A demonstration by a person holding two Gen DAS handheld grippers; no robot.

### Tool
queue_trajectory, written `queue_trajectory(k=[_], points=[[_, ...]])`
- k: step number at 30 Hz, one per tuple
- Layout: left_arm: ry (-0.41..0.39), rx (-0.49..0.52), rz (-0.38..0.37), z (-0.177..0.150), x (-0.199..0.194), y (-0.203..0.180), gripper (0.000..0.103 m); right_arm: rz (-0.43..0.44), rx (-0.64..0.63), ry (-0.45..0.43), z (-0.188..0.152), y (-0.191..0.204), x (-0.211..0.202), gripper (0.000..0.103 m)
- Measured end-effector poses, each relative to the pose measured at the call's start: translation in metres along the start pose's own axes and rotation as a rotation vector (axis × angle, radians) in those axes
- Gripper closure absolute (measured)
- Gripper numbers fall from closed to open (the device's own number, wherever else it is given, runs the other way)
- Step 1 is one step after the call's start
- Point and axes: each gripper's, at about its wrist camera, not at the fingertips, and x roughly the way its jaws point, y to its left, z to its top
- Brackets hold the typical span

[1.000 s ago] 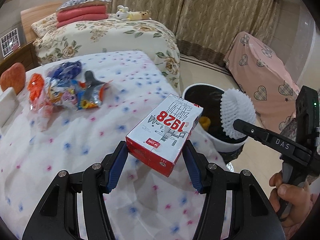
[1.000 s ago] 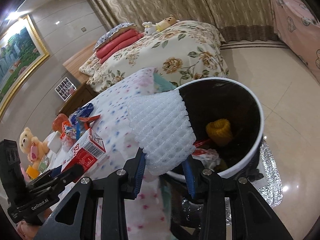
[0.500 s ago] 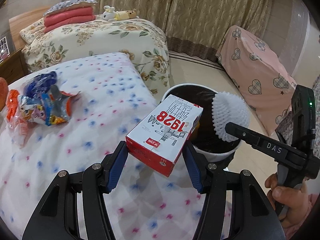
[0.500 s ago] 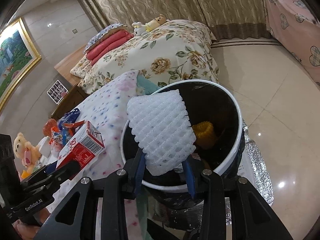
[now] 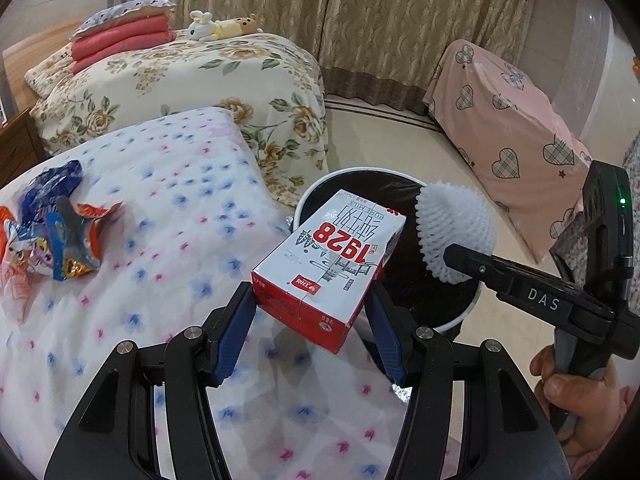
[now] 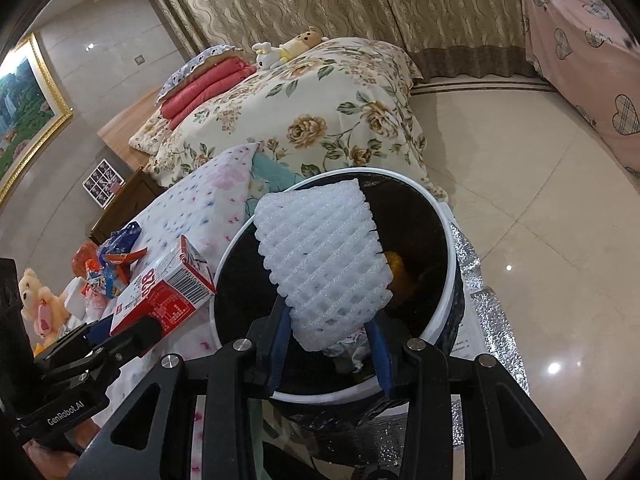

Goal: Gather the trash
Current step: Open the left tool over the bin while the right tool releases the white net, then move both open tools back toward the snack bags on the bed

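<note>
While both bits of trash hang at the bin (image 6: 448, 240), neither one has dropped in.

The milk carton (image 5: 328, 268), the red and white one with 1928 printed on it, is pinched between the blue pads of the left hand-held gripper (image 5: 312, 324), tilted, its far end poking over the near rim of the white bin with the black liner. The white foam fruit net (image 6: 324, 264) is wedged in the right hand-held gripper (image 6: 330, 344), right above the bin's opening, with something yellow (image 6: 394, 266) down inside. Snack wrappers (image 5: 52, 236) are still lying on the dotted bedspread (image 5: 168, 216) off to the left. A hand (image 5: 576, 404) grips the right handle at the frame edge.
</note>
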Motion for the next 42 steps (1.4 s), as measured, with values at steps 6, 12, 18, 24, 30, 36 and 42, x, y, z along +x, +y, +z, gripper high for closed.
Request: queue_trajectory(k=[6, 12, 18, 24, 30, 36, 42], points=[[0.009, 0.008, 0.001, 0.004, 0.008, -0.006, 0.047, 0.000, 0.002, 0.002, 0.001, -0.002, 0.001, 0.064], [0.019, 0.014, -0.001, 0.005, 0.013, -0.010, 0.047, -0.007, 0.006, 0.011, 0.005, -0.007, 0.005, 0.063], [0.028, 0.009, -0.017, 0.007, 0.017, -0.012, 0.046, -0.019, 0.015, 0.018, 0.008, -0.011, 0.006, 0.060], [0.038, -0.015, -0.019, 0.004, 0.014, -0.009, 0.037, -0.022, 0.031, 0.009, 0.008, -0.014, 0.003, 0.033], [0.019, -0.047, -0.008, -0.004, 0.001, 0.006, 0.035, -0.010, 0.043, -0.010, 0.006, -0.011, -0.002, 0.028], [0.012, -0.114, 0.015, -0.020, -0.014, 0.033, 0.034, 0.015, 0.027, -0.008, 0.000, 0.006, -0.003, 0.028], [0.010, -0.184, 0.052, -0.039, -0.031, 0.064, 0.034, 0.052, 0.002, -0.001, -0.005, 0.030, -0.002, 0.026]])
